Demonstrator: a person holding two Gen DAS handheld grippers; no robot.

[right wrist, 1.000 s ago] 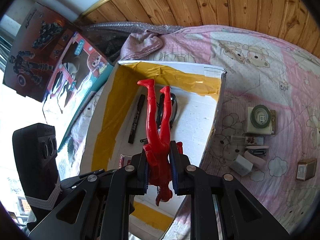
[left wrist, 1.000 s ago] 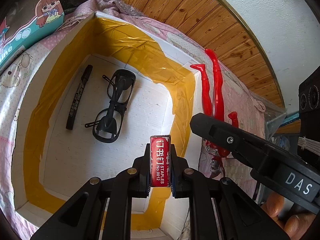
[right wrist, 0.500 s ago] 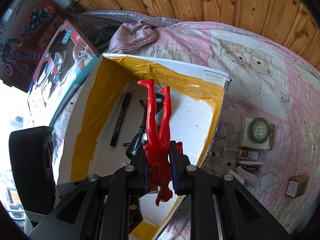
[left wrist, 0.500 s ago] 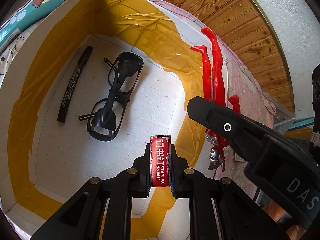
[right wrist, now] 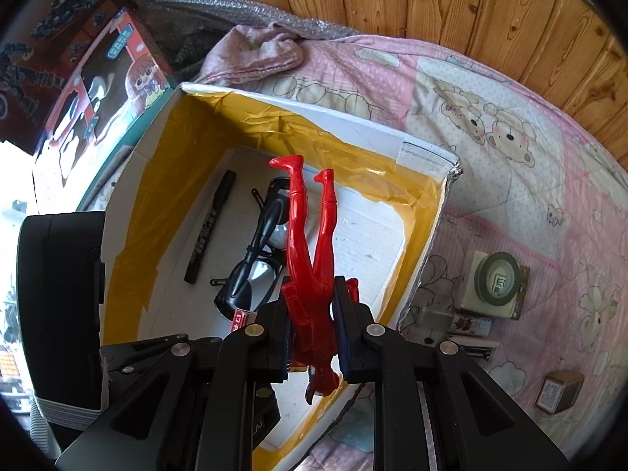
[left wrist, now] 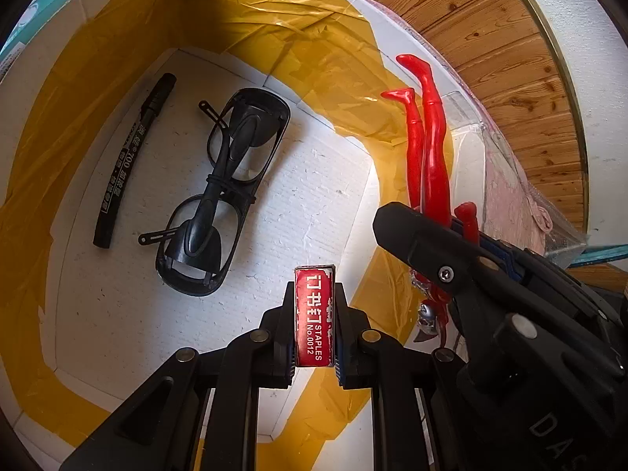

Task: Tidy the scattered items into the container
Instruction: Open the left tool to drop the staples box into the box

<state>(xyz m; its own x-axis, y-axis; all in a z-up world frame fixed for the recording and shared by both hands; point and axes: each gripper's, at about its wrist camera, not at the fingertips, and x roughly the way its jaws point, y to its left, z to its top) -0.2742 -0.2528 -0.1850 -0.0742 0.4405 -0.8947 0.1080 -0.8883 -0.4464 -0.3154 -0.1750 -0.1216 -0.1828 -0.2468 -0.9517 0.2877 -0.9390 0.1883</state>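
The setting is identified as a home, most likely a bedroom. The work surface is covered by a pink quilt point(right wrist: 510, 125) printed with cartoon bears, as found on a bed. A wall of varnished wood panelling point(right wrist: 451, 4) is seen on the far side, with white plaster above it in the left wrist view. Boxed toys point(right wrist: 106, 90) with cartoon-figure artwork are stacked at the far left, beside a sheet of bubble wrap point(right wrist: 219, 11).
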